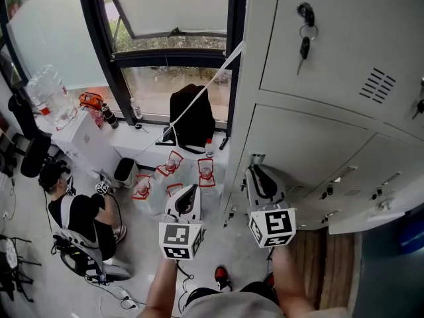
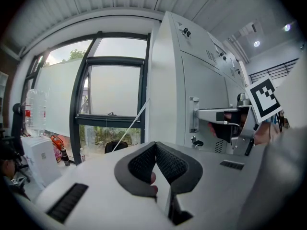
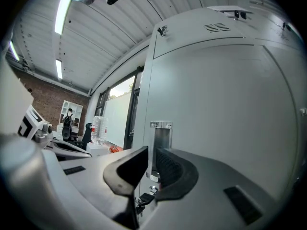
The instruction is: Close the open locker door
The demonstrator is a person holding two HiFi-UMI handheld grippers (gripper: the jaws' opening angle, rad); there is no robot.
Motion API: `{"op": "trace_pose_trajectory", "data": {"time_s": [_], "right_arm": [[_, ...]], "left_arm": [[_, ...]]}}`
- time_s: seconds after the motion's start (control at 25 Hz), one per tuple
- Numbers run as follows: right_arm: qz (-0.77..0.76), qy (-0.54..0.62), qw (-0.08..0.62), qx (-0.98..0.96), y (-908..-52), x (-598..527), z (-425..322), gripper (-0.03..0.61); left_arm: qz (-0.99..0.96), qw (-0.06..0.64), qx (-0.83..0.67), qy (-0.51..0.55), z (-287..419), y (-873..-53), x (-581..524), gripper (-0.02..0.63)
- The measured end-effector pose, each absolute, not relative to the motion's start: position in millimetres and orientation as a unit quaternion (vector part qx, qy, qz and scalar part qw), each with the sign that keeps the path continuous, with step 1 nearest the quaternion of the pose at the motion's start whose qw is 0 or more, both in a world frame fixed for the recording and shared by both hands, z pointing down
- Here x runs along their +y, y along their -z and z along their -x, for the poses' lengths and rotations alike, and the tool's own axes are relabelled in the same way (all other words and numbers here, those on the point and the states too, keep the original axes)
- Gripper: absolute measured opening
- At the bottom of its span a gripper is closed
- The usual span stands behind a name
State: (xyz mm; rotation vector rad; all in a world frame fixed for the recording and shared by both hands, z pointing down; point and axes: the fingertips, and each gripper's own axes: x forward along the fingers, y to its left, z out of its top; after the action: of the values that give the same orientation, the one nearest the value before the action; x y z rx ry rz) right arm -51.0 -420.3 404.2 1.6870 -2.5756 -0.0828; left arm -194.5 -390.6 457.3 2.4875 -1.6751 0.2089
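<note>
The grey-white locker bank [image 1: 318, 131] fills the right of the head view. A chrome pull handle [image 1: 257, 158] sits at the left edge of a middle-row door [image 1: 301, 148]. My right gripper [image 1: 257, 168] points level at this handle. In the right gripper view the handle [image 3: 161, 133] stands in the narrow gap between the pads, with the gripper [image 3: 151, 151] shut on it. The door looks close to flush; I cannot tell whether it is ajar. My left gripper [image 1: 192, 189] hangs to the left, away from the lockers, shut [image 2: 156, 145] with nothing in it.
Keys [image 1: 305, 42] hang from the upper door's lock. A lower door panel [image 1: 371, 218] juts out at the lower right. A window and sill with a black backpack [image 1: 192, 114] lie ahead. A person [image 1: 79, 217] sits at the lower left; red-framed items [image 1: 171, 164] lie on the floor.
</note>
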Motion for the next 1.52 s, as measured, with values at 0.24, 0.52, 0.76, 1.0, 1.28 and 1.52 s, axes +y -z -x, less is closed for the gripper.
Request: {"op": "trace_pose_trajectory", "data": {"time_s": [0.24,0.52,0.76,1.0,1.28,1.52], "right_arm": [[-0.552,0.036,0.021,-0.833,-391,-400,30,0.058],[-0.571,0.043,0.019,-0.820,-388,-363,-13,0.058],[-0.590,0.035,0.022,-0.807,-400,-331,-51,0.054],[-0.601,0.025,0.031,-0.799,-417,-306,-71,0.041],[-0.614,0.011,0.029,-0.789,-433,-285,-85,0.026],[-0.618,-0.002,0.025,-0.786,-441,-277,-89,0.025]], "left_arm": [[-0.831,0.050,-0.550,-0.064,179,-439,-380,0.023],[-0.845,0.029,-0.531,-0.053,143,-417,-359,0.021],[-0.860,0.012,-0.507,-0.055,108,-409,-339,0.023],[-0.869,0.015,-0.491,-0.067,88,-418,-323,0.023],[-0.874,0.023,-0.477,-0.089,73,-440,-306,0.023],[-0.872,0.029,-0.479,-0.091,75,-444,-300,0.023]]}}
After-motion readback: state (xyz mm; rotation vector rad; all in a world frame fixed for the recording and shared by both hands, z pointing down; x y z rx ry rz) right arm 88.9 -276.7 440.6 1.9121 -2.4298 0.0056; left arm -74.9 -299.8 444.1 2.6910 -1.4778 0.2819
